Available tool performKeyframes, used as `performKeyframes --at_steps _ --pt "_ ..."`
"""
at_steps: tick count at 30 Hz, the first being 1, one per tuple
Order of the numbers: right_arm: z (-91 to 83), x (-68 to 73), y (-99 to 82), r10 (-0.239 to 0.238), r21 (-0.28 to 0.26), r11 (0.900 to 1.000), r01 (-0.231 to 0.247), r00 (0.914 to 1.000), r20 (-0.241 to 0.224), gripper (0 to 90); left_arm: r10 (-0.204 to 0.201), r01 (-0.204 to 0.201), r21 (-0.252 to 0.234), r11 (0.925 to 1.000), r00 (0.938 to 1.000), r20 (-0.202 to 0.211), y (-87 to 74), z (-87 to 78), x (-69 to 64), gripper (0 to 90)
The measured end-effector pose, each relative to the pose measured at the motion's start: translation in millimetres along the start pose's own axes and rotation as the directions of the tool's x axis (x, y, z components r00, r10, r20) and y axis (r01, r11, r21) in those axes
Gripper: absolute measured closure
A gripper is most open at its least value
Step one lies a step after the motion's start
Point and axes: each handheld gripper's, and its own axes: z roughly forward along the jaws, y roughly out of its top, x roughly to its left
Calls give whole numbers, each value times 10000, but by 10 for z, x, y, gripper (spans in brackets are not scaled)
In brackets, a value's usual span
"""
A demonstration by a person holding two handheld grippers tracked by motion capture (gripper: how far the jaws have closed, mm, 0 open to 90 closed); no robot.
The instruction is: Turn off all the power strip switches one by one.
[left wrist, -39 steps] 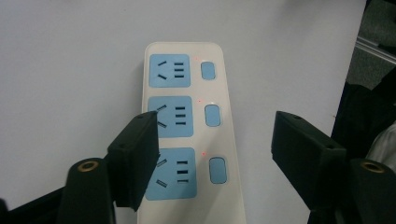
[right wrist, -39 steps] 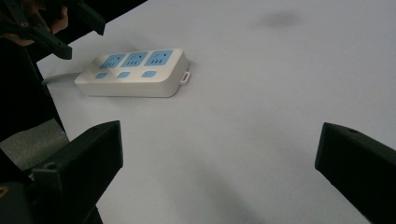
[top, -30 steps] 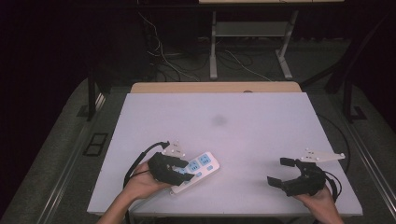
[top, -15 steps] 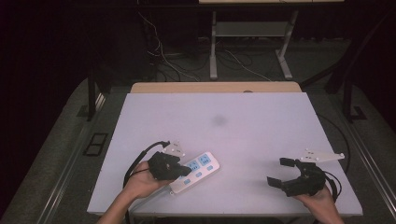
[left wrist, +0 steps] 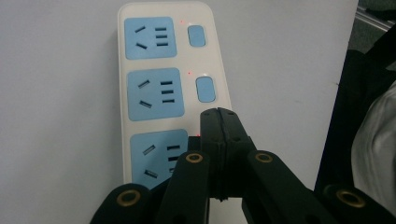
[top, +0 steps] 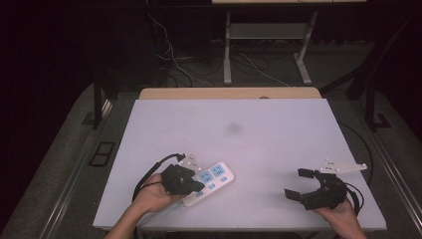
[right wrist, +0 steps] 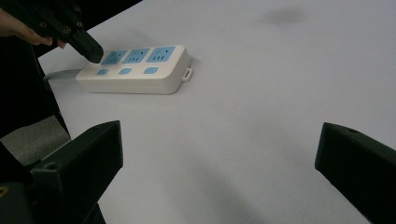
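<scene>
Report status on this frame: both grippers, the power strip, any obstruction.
Left gripper shut, tips over power strip's nearest switch. Right gripper open, off to the side. Nothing in the way.

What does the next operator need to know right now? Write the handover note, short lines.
Left hand-held gripper: jaws shut, tips on the white three-socket power strip with blue faces, at the switch beside its nearest socket.
Right hand-held gripper: open, empty, near the front right of the white table, apart from the strip.
Strip: flat, front left of the table.
Done: red lights glow by the two farther blue switches.
Left: nearest switch's state can't be told; tips cover it.
</scene>
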Motion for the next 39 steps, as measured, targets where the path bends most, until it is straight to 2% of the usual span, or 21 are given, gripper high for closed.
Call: performKeyframes --at_steps 17,29,33,39 --pt "6 3 -2 -33 60 10000 33 10000 -16 7 31 -33 294 9996 10000 92 -39 84 14 895" --pt "4 1 -3 -15 48 10000 15 10000 -4 6 -161 159 244 9996 9998 96 -51 85 17 895" --pt "6 1 -4 -28 55 10000 28 10000 3 7 -29 28 282 9996 10000 23 -48 85 10 895" --pt "-15 -5 -6 26 -55 10000 -25 9999 145 7 59 -61 172 9998 9999 134 -69 83 22 898"
